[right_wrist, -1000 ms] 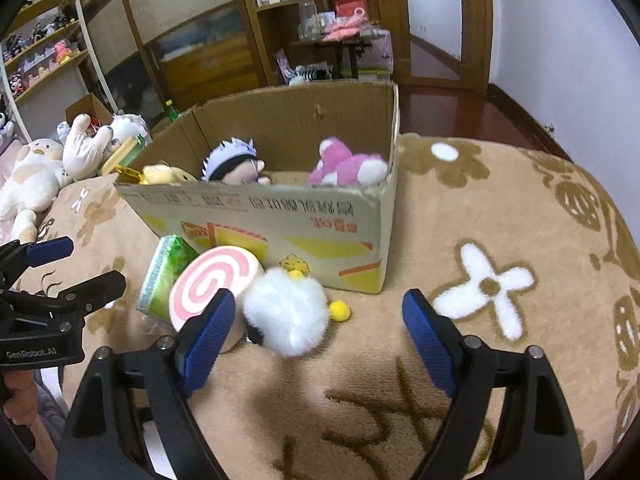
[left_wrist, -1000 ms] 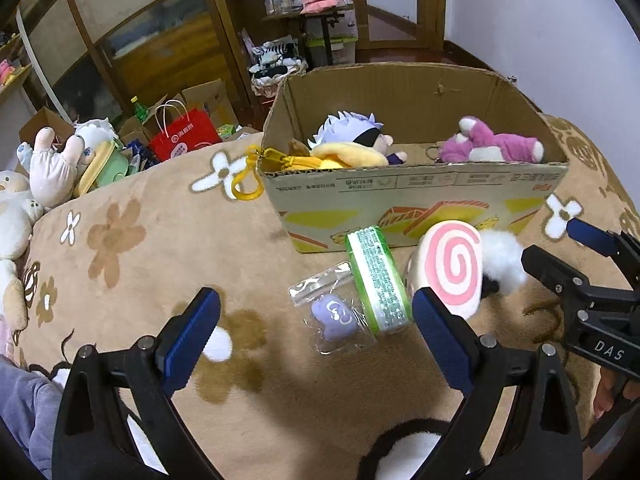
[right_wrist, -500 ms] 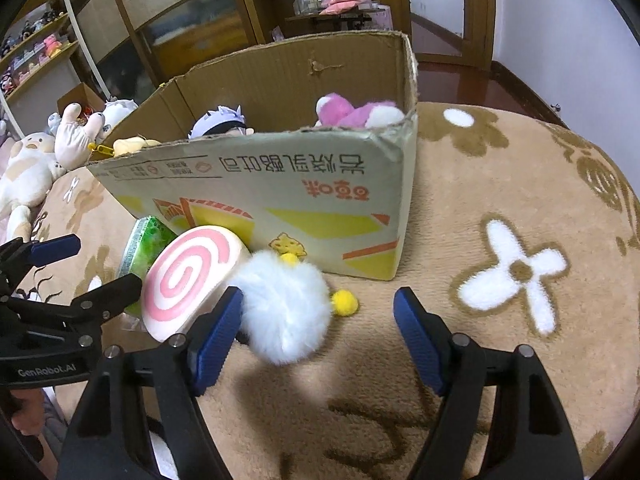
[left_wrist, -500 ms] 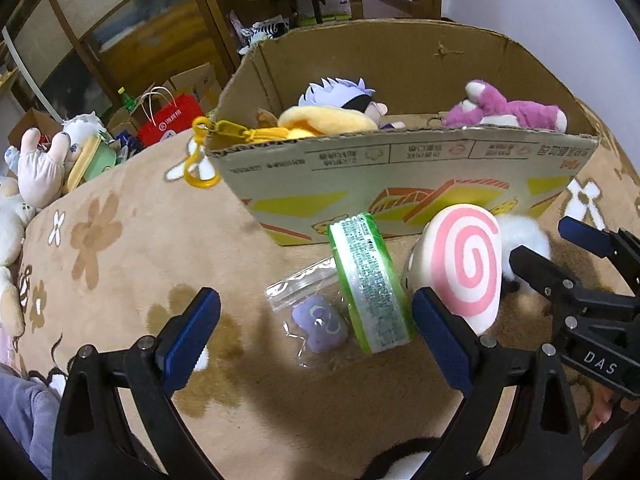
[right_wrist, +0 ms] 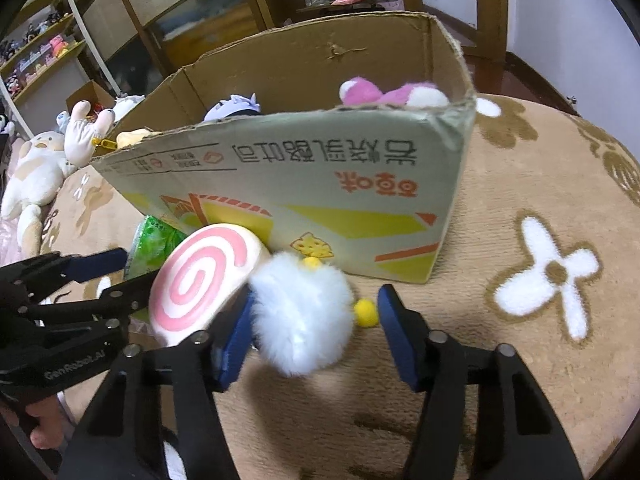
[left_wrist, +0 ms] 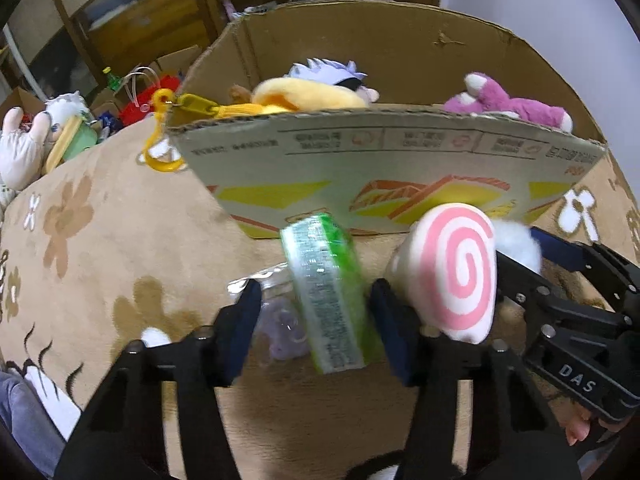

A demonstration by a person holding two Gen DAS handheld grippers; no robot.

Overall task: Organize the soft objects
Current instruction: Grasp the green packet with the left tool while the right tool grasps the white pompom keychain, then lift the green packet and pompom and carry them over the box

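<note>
A green soft pack (left_wrist: 328, 292) lies on the brown blanket in front of the cardboard box (left_wrist: 400, 160). My left gripper (left_wrist: 316, 328) straddles it, its pads partly closed around it with small gaps at the sides. A pink swirl cushion (left_wrist: 456, 268) stands to its right. A white fluffy toy (right_wrist: 304, 312) with a yellow pom-pom (right_wrist: 366, 312) lies beside the cushion (right_wrist: 200, 280). My right gripper (right_wrist: 316, 332) surrounds the fluffy toy, partly closed, with a gap on the right side. The box (right_wrist: 320, 184) holds a pink plush (left_wrist: 508, 104), a yellow plush (left_wrist: 304, 100) and a white-haired doll (left_wrist: 332, 74).
A clear bag with a purple item (left_wrist: 280, 328) lies left of the green pack. Plush toys (right_wrist: 36, 168) lie off the blanket's left edge. Shelves and cabinets stand behind. A yellow clip (left_wrist: 160, 136) hangs over the box's left corner.
Both grippers moved forward and down toward the box and narrowed: the left around the green pack, the right around the white fluffy toy.
</note>
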